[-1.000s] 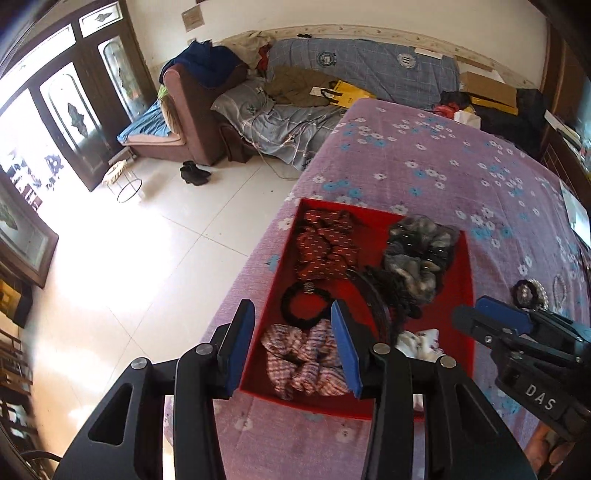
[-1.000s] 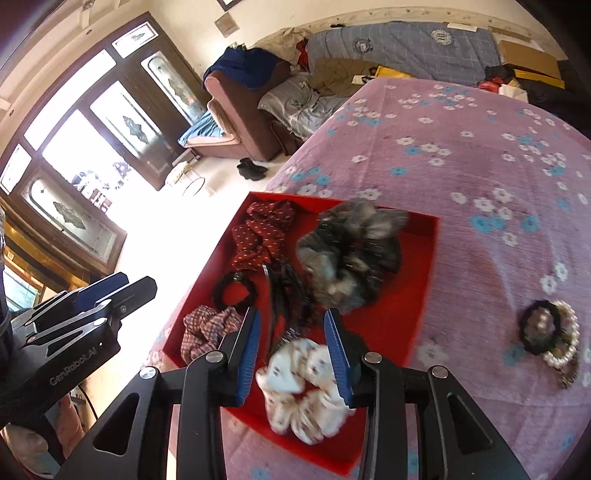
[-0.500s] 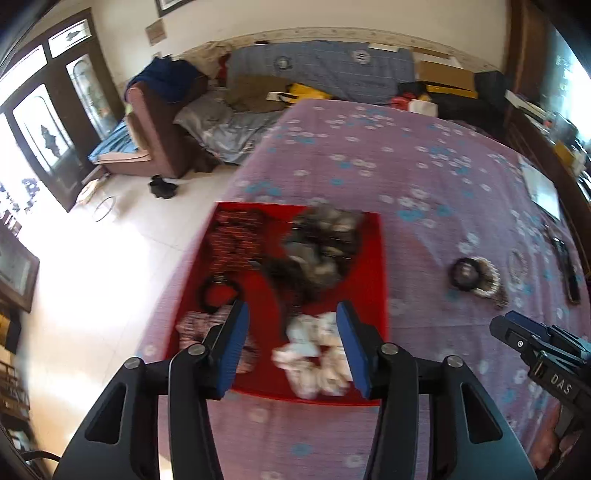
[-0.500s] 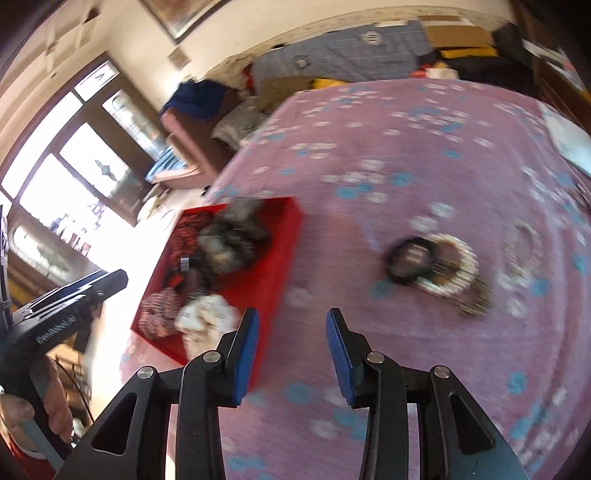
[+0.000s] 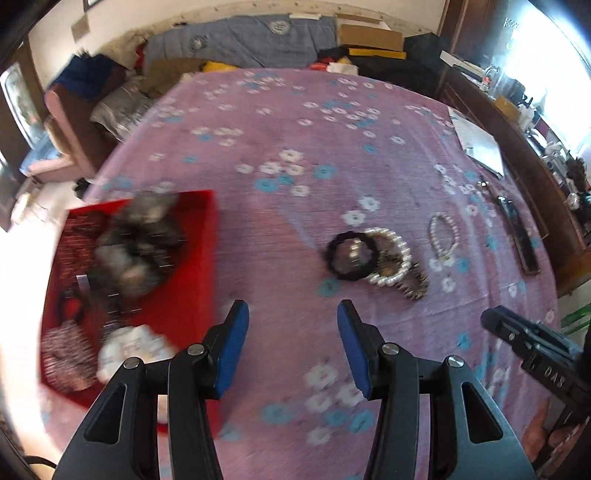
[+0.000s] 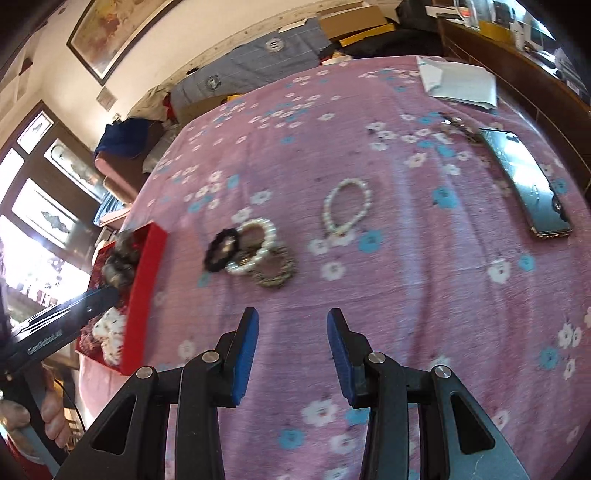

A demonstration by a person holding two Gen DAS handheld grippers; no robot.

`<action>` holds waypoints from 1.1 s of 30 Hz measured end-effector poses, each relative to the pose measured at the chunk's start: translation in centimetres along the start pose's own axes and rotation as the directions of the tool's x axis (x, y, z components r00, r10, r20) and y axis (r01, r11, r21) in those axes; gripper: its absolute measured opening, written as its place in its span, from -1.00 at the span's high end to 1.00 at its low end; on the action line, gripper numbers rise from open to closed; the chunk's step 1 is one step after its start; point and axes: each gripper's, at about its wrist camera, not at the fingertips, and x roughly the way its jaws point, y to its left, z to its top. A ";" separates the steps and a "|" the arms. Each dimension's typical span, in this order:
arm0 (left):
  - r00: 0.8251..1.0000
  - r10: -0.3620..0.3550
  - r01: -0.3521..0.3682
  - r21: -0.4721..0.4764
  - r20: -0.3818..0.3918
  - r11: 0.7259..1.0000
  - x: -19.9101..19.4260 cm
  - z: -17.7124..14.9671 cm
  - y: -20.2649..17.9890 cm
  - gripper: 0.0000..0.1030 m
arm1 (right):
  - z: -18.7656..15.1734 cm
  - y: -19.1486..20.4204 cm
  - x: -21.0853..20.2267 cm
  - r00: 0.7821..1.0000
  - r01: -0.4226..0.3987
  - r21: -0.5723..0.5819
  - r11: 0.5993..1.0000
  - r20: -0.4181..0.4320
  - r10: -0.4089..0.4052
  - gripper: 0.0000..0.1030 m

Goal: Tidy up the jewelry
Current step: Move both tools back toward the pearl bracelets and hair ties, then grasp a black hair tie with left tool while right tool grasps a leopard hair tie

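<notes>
Matt floral cloth bedspread (image 5: 295, 122), glossy pearl bracelet (image 6: 347, 206), glossy phone (image 6: 524, 181).

Two wrist views steeply down, perhaps close, sharing bedspread (image 5: 280, 122).

A lived-in bedroom of a home: a wide bed under a purple sheet printed with white and blue flowers (image 5: 280, 122) fills the middle, a folded blue-grey checked quilt (image 5: 255, 44) lies along the cream wall at its head, and clothes are heaped on a brown padded armchair (image 5: 74, 122) beside it. A dark wooden door with patterned glass panes (image 6: 55, 192), a framed picture (image 6: 107, 26) and a cluttered dark wooden sideboard (image 5: 517, 147) complete the room
</notes>
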 end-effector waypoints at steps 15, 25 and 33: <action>0.999 -0.001 0.005 0.076 -0.054 0.997 9.4 4.6 -2.2 0.47 | 2.4 1.3 5.8 0.997 -0.054 -0.108 0.993 -0.062 0.047 0.19; 0.998 -0.023 0.033 0.175 -0.058 0.984 11.1 5.2 -3.6 0.50 | 2.8 1.4 7.7 0.997 -0.050 -0.146 0.988 -0.072 0.040 0.19; 0.998 0.004 0.008 0.189 -0.060 0.982 11.4 5.3 -4.9 0.85 | 2.5 2.3 7.9 0.999 0.007 -0.192 0.981 -0.038 -0.014 0.50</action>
